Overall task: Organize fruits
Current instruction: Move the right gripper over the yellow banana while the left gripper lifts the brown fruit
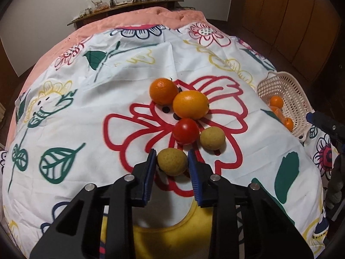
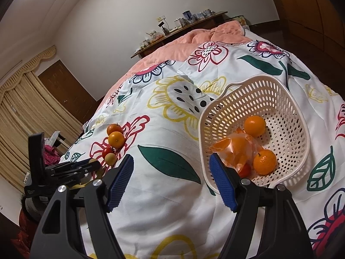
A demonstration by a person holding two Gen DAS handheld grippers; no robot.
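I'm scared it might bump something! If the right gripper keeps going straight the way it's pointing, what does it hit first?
Probably just the flowered bedspread. The right gripper stands open and empty above bare cloth. The white basket sits just beside its right-side finger, so depth is hard to judge.

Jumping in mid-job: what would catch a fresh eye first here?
The left gripper is clamped on a small yellow-green round fruit at the near end of a fruit cluster on the floral bedspread. Further right, a white perforated plastic basket already holds oranges; the right gripper hangs open, empty.
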